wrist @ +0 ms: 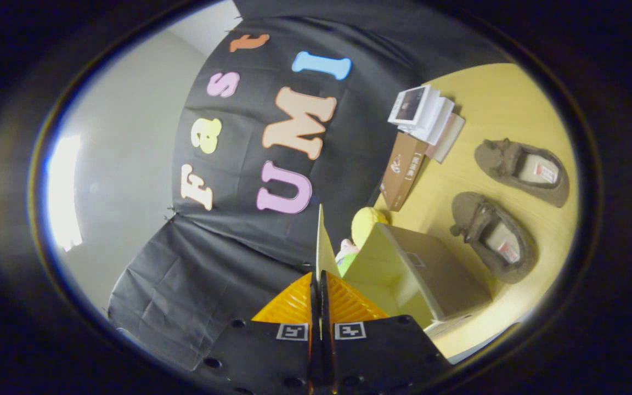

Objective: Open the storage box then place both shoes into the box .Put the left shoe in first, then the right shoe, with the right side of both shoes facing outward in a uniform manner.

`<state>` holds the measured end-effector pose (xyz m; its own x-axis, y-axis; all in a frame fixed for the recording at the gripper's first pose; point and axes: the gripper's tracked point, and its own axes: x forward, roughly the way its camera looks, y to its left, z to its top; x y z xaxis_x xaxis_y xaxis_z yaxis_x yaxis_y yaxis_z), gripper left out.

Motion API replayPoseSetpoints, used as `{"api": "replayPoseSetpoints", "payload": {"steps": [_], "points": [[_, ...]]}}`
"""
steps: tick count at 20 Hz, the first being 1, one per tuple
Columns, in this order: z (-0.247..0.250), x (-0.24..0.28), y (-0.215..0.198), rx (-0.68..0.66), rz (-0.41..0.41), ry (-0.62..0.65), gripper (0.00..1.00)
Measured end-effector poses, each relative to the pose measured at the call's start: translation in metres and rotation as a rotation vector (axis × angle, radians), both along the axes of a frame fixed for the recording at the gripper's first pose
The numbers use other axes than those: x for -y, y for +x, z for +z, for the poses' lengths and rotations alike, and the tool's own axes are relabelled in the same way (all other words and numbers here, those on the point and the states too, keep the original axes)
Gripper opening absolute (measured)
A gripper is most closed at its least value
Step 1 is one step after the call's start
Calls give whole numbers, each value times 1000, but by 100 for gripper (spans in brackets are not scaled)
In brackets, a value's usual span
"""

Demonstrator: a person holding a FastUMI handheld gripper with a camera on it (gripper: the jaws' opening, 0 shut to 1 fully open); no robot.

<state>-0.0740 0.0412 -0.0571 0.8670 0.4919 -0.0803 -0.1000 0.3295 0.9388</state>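
Between the gripper's (pixel 319 285) two fingers, the thin edge of the storage box's lid (pixel 324 249) is being pinched, the fingers pressing together on it so that the flap is standing up edge-on ahead of them. The storage box (pixel 431 274), a cardboard one, is sitting open near one edge of the wooden table (pixel 502 99); what can be seen of its pale inside is holding nothing, though part of it is hidden behind the wall. Beyond the box, the two brown shoes (pixel 494 236) (pixel 522 171) are lying side by side on the table, apart from each other, their long axes roughly parallel and both toes pointing toward the booth wall. Near the wall, a slim brown carton (pixel 401 170) is lying beside a stack of white boxes (pixel 423 109). A yellow soft toy (pixel 365 222) is peeking out behind the storage box.
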Motion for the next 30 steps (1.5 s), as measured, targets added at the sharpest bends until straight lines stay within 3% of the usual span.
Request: {"api": "replayPoseSetpoints", "payload": {"steps": [6, 14, 19, 22, 27, 30], "points": [[49, -78, -29, 77, 65, 56, 5], [51, -194, -60, 109, 136, 45, 5], [3, -277, -84, 72, 209, -57, 5], [-51, -317, -95, 29, 254, -204, 7], [-109, -345, -104, 14, 303, -393, 12], [-122, -347, -100, 9, 306, -440, 41]]}}
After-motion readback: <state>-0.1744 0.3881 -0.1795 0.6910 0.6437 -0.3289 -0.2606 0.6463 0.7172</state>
